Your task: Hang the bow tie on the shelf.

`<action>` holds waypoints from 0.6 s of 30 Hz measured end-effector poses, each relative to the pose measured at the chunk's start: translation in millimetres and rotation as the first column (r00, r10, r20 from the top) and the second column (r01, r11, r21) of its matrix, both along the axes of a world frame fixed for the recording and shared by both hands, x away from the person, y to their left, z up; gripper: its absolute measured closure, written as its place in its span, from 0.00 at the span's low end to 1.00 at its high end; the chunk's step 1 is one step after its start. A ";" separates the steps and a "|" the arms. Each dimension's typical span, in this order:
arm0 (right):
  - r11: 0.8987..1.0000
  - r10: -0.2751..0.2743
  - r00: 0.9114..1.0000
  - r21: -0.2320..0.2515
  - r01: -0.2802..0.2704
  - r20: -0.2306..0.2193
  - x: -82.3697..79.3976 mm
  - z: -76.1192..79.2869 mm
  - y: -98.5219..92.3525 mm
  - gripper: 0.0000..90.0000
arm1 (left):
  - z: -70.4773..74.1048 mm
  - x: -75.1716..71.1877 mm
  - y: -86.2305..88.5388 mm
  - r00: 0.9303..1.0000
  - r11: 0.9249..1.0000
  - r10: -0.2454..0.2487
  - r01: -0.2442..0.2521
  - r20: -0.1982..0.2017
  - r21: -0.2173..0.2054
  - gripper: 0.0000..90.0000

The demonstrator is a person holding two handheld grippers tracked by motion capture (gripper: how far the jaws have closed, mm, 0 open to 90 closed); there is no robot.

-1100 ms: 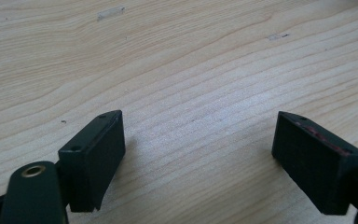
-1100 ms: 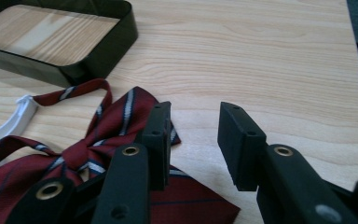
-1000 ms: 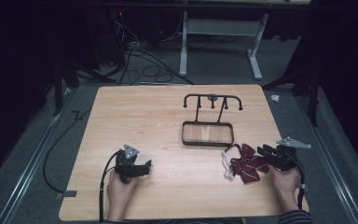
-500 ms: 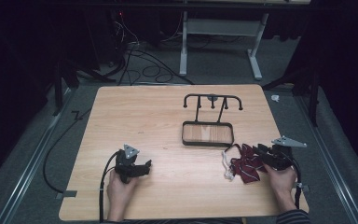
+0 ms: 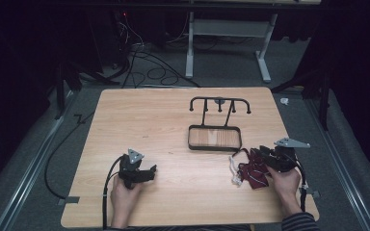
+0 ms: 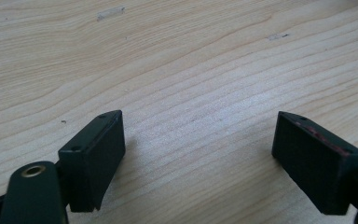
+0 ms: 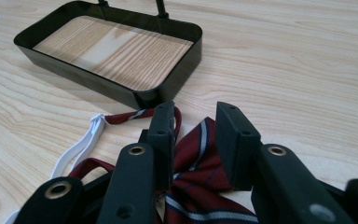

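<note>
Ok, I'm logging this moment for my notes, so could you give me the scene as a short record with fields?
surface: wooden table
rack: black stand with a tray base and a hook bar, right of centre
cloth item: maroon striped bow tie with a white strap, near the tray
left gripper: open, jaws wide over bare wood
right gripper: jaws either side of a fold of the bow tie, gap still visible, grip not settled
</note>
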State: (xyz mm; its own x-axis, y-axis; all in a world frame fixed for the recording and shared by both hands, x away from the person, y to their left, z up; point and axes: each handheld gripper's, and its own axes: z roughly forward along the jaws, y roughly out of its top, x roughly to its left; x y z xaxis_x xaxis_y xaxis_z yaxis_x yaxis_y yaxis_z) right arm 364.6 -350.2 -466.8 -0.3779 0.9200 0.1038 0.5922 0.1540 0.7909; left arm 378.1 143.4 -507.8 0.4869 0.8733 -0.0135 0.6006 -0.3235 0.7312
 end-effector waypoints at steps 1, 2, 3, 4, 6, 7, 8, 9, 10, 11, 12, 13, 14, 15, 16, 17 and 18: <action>1.000 0.003 1.000 -0.003 -0.003 -0.001 0.7 0.2 0.7 0.77 | 0.0 0.0 0.0 1.000 1.000 0.000 0.000 0.000 0.000 0.19; 1.000 0.003 1.000 -0.003 -0.003 -0.001 0.7 0.2 0.7 0.77 | 0.1 0.0 0.0 1.000 1.000 0.000 0.000 -0.001 0.001 0.19; 1.000 0.003 1.000 -0.004 -0.003 -0.002 1.7 0.5 1.9 0.77 | 0.0 0.0 0.0 1.000 1.000 0.000 0.000 0.000 0.000 0.19; 1.000 0.007 1.000 -0.002 -0.007 0.000 2.9 0.6 3.2 0.78 | 0.1 0.0 0.0 1.000 1.000 0.000 0.000 -0.001 0.001 0.19; 1.000 0.011 1.000 -0.004 -0.011 -0.004 4.8 0.2 5.3 0.78 | 0.1 0.0 0.1 1.000 1.000 0.000 0.000 -0.001 0.001 0.19; 1.000 0.013 1.000 -0.007 -0.013 -0.009 5.7 0.1 6.6 0.78 | 0.1 0.0 0.1 1.000 1.000 0.000 0.000 -0.001 0.001 0.19; 1.000 0.015 1.000 -0.008 -0.015 -0.007 6.3 -0.2 7.0 0.78 | 0.1 0.0 0.1 1.000 1.000 0.000 0.000 -0.001 0.001 0.19; 1.000 0.018 1.000 -0.013 -0.018 -0.011 7.4 -0.3 8.0 0.78 | 0.1 0.0 0.1 1.000 1.000 0.000 0.000 -0.001 0.001 0.19; 1.000 0.017 1.000 -0.011 -0.017 -0.014 8.5 -0.3 9.4 0.78 | 0.1 0.0 0.1 1.000 1.000 0.000 0.000 -0.001 0.001 0.19; 1.000 0.019 1.000 -0.014 -0.019 -0.015 9.2 -0.3 9.8 0.79 | 0.0 0.0 0.0 1.000 1.000 0.000 0.000 0.000 0.000 0.19; 1.000 0.021 1.000 -0.014 -0.021 -0.016 10.3 -0.1 10.6 0.79 | 0.1 0.0 0.1 1.000 1.000 0.000 0.000 -0.001 0.001 0.19; 1.000 0.022 1.000 -0.014 -0.022 -0.019 11.6 0.1 12.0 0.79 | 0.1 0.0 0.0 1.000 1.000 0.000 0.000 -0.001 0.001 0.19; 1.000 0.025 0.999 -0.016 -0.025 -0.020 12.4 0.2 12.5 0.79 | 0.0 0.0 0.0 1.000 1.000 0.000 0.000 0.000 0.000 0.19; 0.999 0.028 0.999 -0.018 -0.028 -0.020 13.4 0.1 13.3 0.79 | 0.1 0.0 0.1 1.000 1.000 0.000 0.000 -0.001 0.001 0.19; 0.999 0.028 0.999 -0.018 -0.029 -0.022 14.5 0.0 14.3 0.79 | 0.0 0.0 0.0 1.000 1.000 0.000 0.000 0.000 0.000 0.19; 0.999 0.030 0.999 -0.022 -0.031 -0.026 16.0 -0.4 15.0 0.79 | 0.0 0.0 0.0 1.000 1.000 0.000 0.000 0.000 0.000 0.19; 0.999 0.028 0.999 -0.021 -0.029 -0.030 16.9 -0.7 15.7 0.79 | 0.0 0.0 0.0 1.000 1.000 0.000 0.000 0.000 0.001 0.19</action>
